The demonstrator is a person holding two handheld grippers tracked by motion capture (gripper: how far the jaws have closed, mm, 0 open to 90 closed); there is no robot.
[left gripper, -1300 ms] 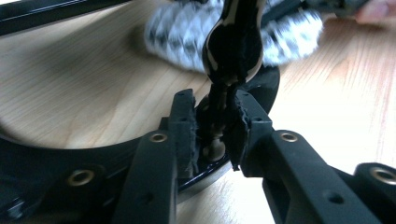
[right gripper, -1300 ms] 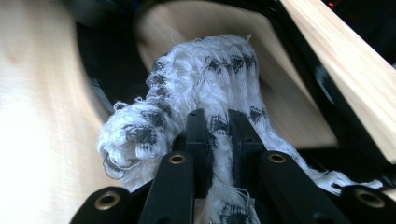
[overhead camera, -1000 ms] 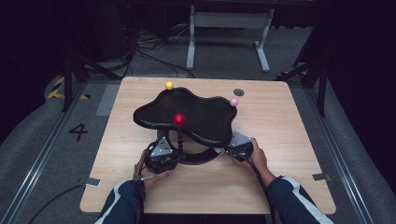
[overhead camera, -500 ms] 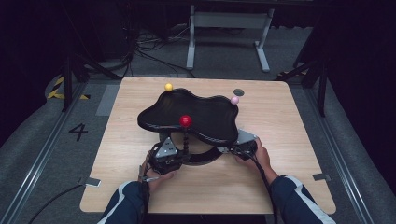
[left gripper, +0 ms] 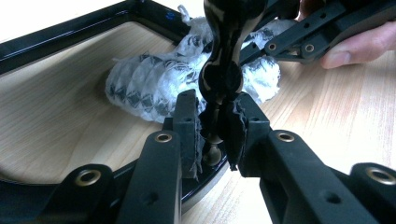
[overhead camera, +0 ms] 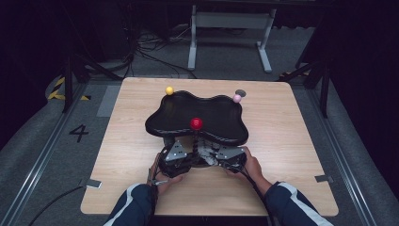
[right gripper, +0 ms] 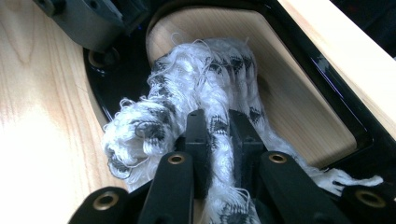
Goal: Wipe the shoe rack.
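Note:
A black wavy-edged tray (overhead camera: 160, 123) stands on a stem over the wooden table, and a red ball (overhead camera: 196, 124) rests on it. Under its near edge, my left gripper (overhead camera: 181, 153) is shut on the tray's glossy black stem (left gripper: 222, 79); the left gripper (left gripper: 215, 122) pinches the stem low down, just above the base ring (left gripper: 70, 37). My right gripper (overhead camera: 221, 154) is shut on a white cloth with a black pattern (right gripper: 187, 79), which lies bunched inside the base ring (right gripper: 327, 112). In the right gripper view, the right gripper (right gripper: 219, 135) has cloth between its pads.
A yellow ball (overhead camera: 169, 90) and a pink ball (overhead camera: 237, 98) sit on the table behind the tray. A dark round mark (overhead camera: 240, 92) lies by the pink ball. The wooden table (overhead camera: 291, 155) has bare surface on both sides. Metal frames and cables stand beyond its far edge.
The tray with the red ball has shifted to the right. Both grippers have drawn closer together under its near edge.

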